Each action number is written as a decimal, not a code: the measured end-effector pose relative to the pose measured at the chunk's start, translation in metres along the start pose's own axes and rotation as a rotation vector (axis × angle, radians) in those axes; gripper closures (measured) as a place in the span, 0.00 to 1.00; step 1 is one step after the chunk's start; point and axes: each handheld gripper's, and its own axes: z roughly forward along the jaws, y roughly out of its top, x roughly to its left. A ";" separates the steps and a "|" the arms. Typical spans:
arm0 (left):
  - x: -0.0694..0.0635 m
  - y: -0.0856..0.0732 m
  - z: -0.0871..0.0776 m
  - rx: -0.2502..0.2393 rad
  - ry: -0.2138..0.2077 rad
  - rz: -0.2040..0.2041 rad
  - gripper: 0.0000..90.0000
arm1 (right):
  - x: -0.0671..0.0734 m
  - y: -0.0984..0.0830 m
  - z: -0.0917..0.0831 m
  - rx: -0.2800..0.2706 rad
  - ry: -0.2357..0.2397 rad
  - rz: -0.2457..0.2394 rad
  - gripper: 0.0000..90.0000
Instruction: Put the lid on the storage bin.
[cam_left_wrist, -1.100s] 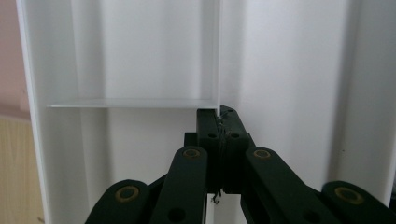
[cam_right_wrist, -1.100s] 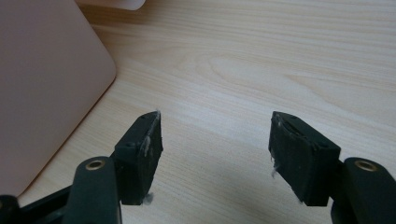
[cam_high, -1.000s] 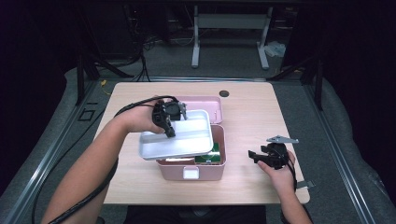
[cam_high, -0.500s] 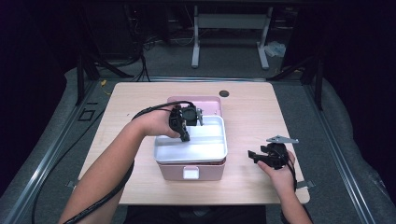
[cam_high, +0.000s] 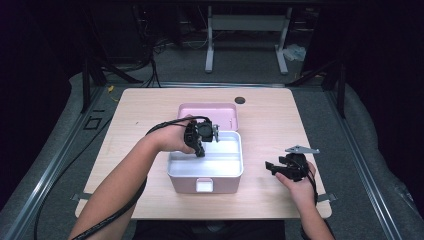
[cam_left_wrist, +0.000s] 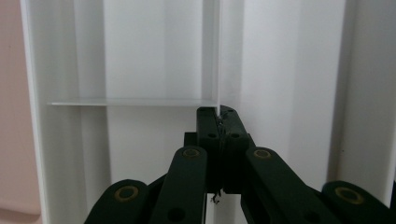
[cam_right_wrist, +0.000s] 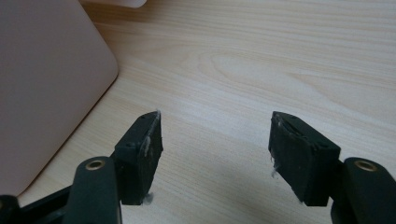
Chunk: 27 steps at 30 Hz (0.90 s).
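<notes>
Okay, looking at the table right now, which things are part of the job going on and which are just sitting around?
Part of the job:
- white tray, pinched by its divider in the shut left gripper, seated in the pink box
- open pink lid behind it

Just there:
- right gripper, open, holding nothing, over bare table
- metal stand on the floor beyond

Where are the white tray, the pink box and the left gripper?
white tray (cam_high: 220, 161), high view, its floor.
pink box (cam_high: 187, 186), high view, its front wall.
left gripper (cam_left_wrist: 218, 112), left gripper view, its fingertips, closed on a tray divider.
</notes>
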 end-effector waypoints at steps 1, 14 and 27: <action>-0.001 0.000 0.002 0.006 0.006 0.005 0.99 | 0.000 0.000 0.000 0.000 0.001 0.001 0.38; -0.003 -0.005 0.005 -0.017 0.025 -0.003 0.96 | 0.001 0.000 0.002 0.012 0.002 -0.011 0.38; -0.019 -0.024 -0.023 -0.085 0.068 0.010 0.98 | 0.002 0.003 0.004 0.013 -0.008 -0.018 0.38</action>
